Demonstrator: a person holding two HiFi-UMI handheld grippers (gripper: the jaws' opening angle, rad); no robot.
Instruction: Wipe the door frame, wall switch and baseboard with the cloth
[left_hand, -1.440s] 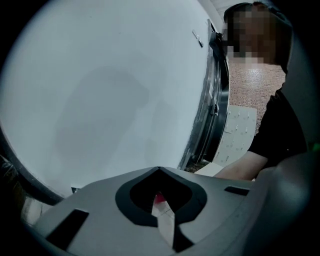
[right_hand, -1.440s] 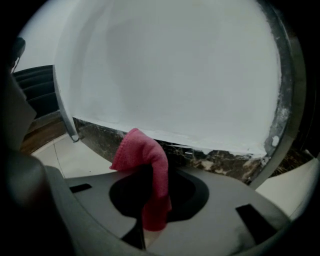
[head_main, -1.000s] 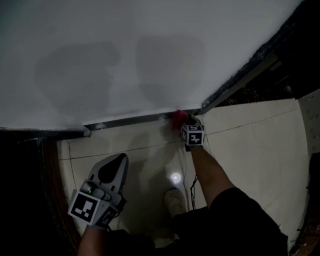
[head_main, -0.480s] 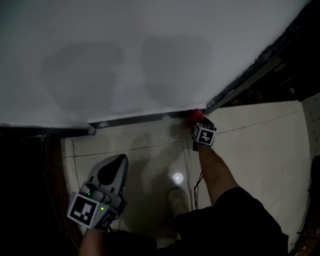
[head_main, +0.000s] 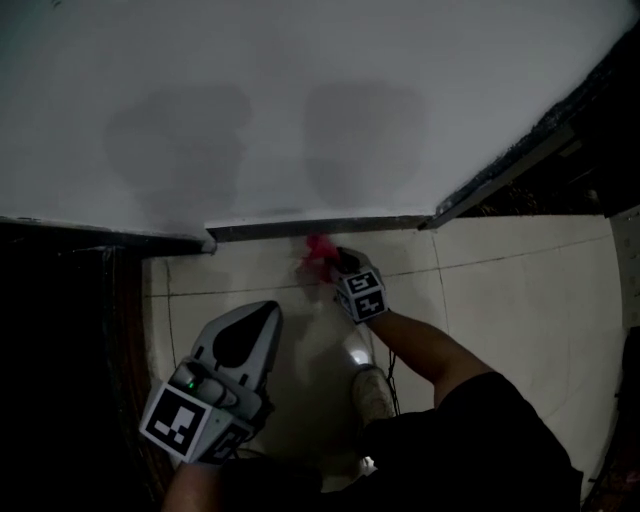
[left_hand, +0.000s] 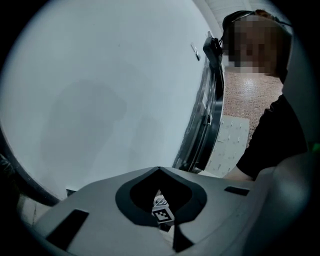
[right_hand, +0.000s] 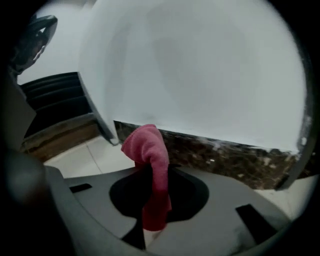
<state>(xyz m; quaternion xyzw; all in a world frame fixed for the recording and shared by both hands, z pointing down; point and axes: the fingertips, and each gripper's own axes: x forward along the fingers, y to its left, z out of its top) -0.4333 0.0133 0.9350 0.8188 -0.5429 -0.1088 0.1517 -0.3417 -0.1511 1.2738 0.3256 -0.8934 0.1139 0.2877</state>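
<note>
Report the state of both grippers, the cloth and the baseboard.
cloth: red, bunched, clamped partway along, top end flopped over.
baseboard: dark, pale specks along its top edge; the cloth seems not to touch it.
right gripper: shut on the cloth, low near the baseboard.
left gripper: shut, empty.

The scene is looked down on steeply from head height, so the tiled floor (head_main: 500, 290), baseboard (head_main: 320, 227) and white wall (head_main: 300, 90) are seen from well above, with the left tongs (head_main: 264, 310) and right tongs (head_main: 335, 258) lower in the frame. From the left tongs, the wall and door frame (left_hand: 205, 125) are faced obliquely from well back. From the right tongs, set low, the baseboard is faced at close range past the cloth (right_hand: 152, 150). The wall is shared by all three views, and the baseboard by two.
</note>
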